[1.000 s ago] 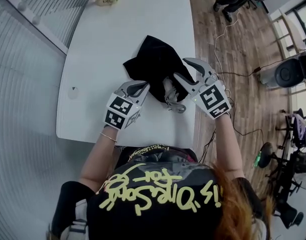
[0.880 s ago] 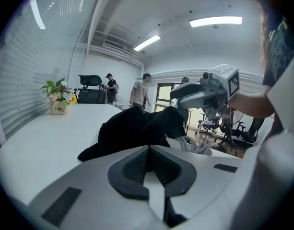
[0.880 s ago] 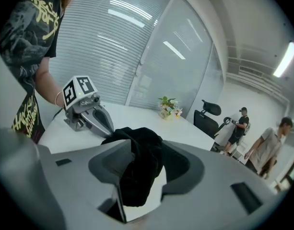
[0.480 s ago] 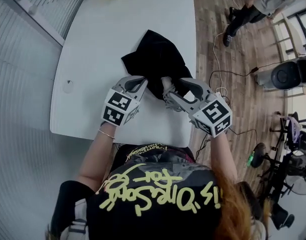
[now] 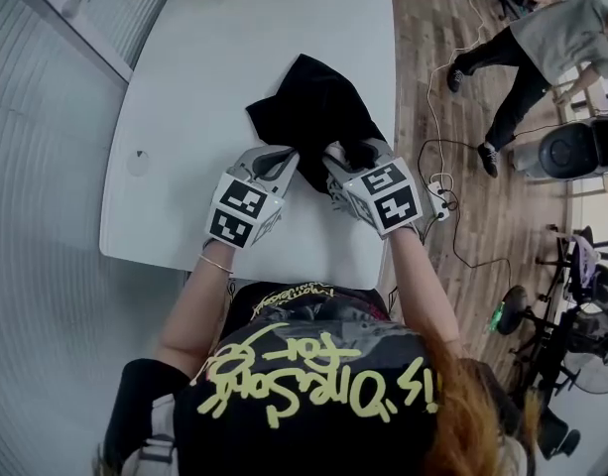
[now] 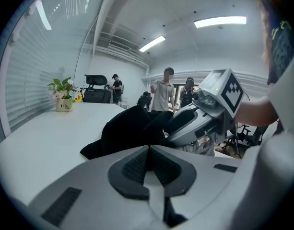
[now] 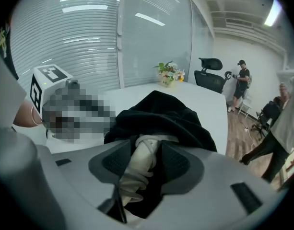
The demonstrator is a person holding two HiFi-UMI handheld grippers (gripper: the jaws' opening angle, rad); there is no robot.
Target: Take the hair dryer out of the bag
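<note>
My right tongs point(image 7: 147, 147) are straddling the hair dryer point(image 7: 137, 169), jaws released, readying a grasp where its pale handle is poking from the bag point(image 7: 161, 111); my left tongs point(image 6: 149, 150) are clenching shut at that bag's near edge, likely anchoring it.

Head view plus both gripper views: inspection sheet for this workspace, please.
Surface: white table.
Job's things: black bag on the table's near right part; the dryer shows its pale end at the bag's mouth.
Clutter: flower pot at the far end.
Grippers: left claw shut at the bag's edge; right claw open, dryer between its jaws.
Cables: cord and power strip on the floor.
Surroundings: blinds, office chair, people.
</note>
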